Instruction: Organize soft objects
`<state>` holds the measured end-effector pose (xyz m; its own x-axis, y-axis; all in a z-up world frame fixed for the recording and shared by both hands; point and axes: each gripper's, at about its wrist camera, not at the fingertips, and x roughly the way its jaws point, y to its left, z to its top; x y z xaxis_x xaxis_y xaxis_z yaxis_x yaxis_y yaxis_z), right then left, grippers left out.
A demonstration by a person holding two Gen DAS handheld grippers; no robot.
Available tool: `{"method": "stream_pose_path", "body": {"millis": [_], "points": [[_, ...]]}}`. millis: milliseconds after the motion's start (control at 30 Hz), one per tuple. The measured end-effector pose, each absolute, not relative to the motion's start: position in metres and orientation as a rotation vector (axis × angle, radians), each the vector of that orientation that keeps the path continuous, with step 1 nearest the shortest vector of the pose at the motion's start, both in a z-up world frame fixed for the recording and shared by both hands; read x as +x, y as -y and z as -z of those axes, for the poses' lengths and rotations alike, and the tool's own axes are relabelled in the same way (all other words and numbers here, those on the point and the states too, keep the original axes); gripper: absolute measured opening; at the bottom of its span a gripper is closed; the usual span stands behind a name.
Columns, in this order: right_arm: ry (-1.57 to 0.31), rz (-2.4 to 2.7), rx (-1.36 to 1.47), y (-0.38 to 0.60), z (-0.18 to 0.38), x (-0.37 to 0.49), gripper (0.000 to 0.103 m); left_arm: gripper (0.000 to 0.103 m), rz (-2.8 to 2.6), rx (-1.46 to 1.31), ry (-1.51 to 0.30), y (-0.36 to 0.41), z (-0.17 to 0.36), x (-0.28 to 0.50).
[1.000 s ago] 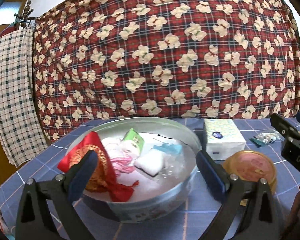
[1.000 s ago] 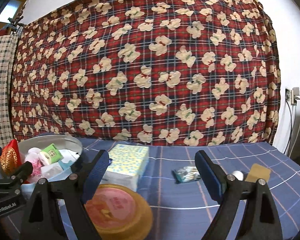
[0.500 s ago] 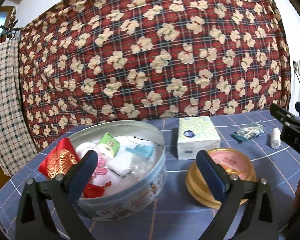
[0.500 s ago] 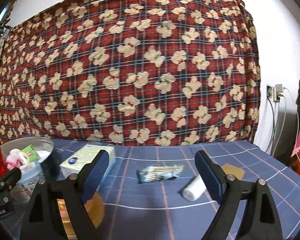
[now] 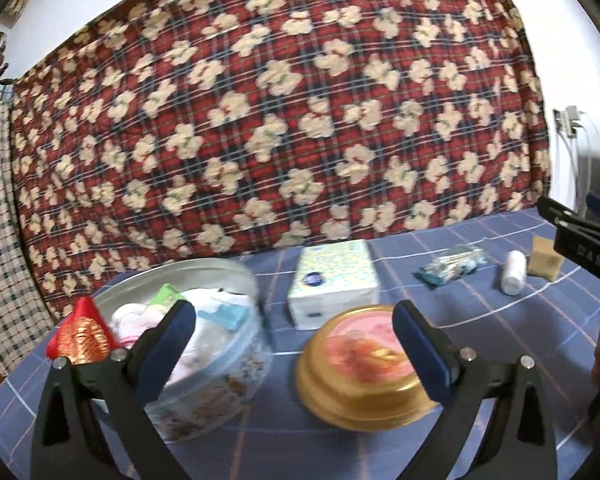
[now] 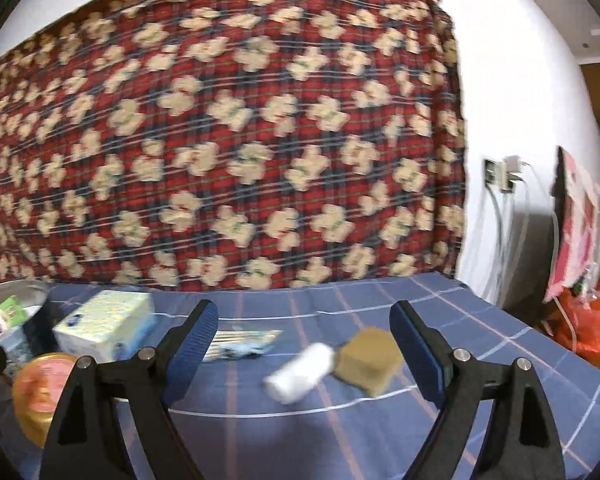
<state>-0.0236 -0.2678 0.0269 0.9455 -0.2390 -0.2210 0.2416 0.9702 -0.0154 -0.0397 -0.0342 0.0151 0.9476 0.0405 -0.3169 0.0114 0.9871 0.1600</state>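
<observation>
Left wrist view: the left gripper (image 5: 292, 332) has its jaws wide with nothing between them, above the bench (image 5: 480, 308). A round tin (image 5: 220, 364) of soft items stands near the left edge, beside a gold lid (image 5: 360, 372); a tissue box (image 5: 332, 280) sits behind

Right wrist view: the right gripper (image 6: 304, 338) has jaws wide, empty. A white roll (image 6: 300, 372) touches a brown sponge (image 6: 368, 360) near the right edge, with a swab packet (image 6: 244, 344) beside them

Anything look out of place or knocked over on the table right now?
Nothing spilled or damaged. The white roll lies on its side beside the sponge, and the swab pack sits loose outside the tin. Its lid is off, beside it.
</observation>
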Motion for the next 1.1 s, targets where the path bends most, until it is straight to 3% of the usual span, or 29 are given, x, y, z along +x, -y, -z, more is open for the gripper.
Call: {"method": "stream_pose_path", "body": {"millis": [767, 1100], "points": [[-0.444, 0.438, 0.223, 0.395, -0.008, 0.001, 0.089, 0.100, 0.374, 0.201, -0.485, 0.173, -0.002, -0.014], [-0.486, 0.375, 0.317, 0.410, 0.001, 0.004, 0.089, 0.100, 0.403, 0.183, -0.535, 0.180, 0.002, -0.010]]}}
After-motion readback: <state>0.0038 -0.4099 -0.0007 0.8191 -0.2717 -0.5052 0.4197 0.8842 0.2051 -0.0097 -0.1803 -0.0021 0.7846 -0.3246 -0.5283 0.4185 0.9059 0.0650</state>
